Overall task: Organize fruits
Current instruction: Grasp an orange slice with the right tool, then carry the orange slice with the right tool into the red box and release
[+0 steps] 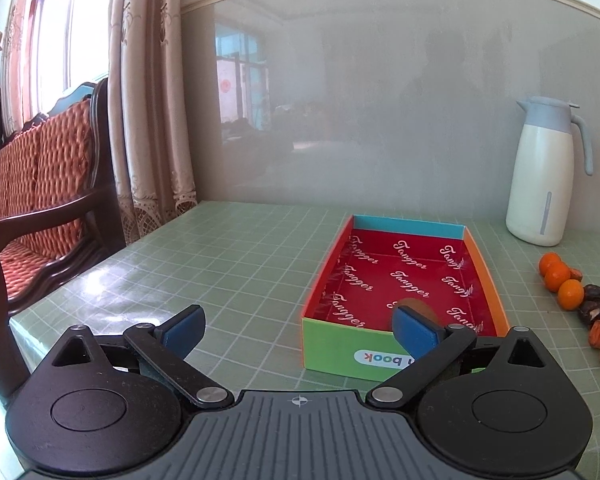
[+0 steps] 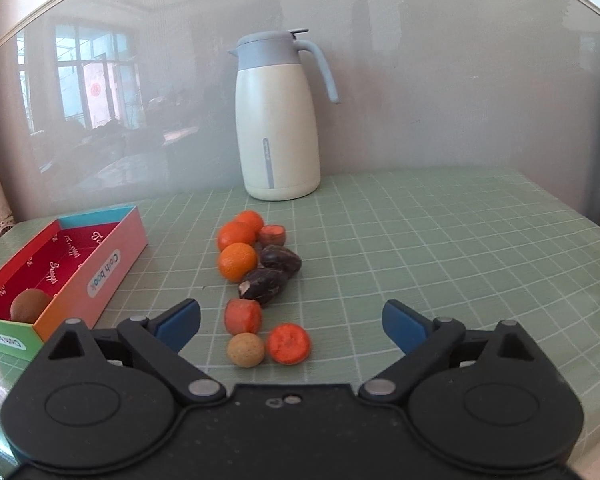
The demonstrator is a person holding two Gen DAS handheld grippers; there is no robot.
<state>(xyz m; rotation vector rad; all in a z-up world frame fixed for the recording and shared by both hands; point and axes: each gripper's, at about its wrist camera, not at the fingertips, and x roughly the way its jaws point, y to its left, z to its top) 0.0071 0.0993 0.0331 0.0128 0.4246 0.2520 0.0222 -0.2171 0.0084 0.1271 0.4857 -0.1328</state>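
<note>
A colourful cardboard box (image 1: 480, 256) with a red lining sits on the green checked table; it also shows in the right wrist view (image 2: 116, 252). One brown round fruit (image 2: 30, 305) lies in its near end, partly hidden in the left wrist view (image 1: 414, 304) behind a fingertip. A cluster of fruits lies beside the box: three oranges (image 2: 237, 262), two dark brown fruits (image 2: 265, 283), three orange-red pieces (image 2: 289, 343) and a tan round fruit (image 2: 245, 350). My left gripper (image 1: 300, 326) is open and empty before the box. My right gripper (image 2: 291, 322) is open and empty just short of the nearest fruits.
A white and pale blue thermos jug (image 2: 278, 120) stands at the back by the grey wall; it also shows in the left wrist view (image 1: 542, 172). A wooden chair with an orange cushion (image 1: 40, 184) stands off the table's left edge.
</note>
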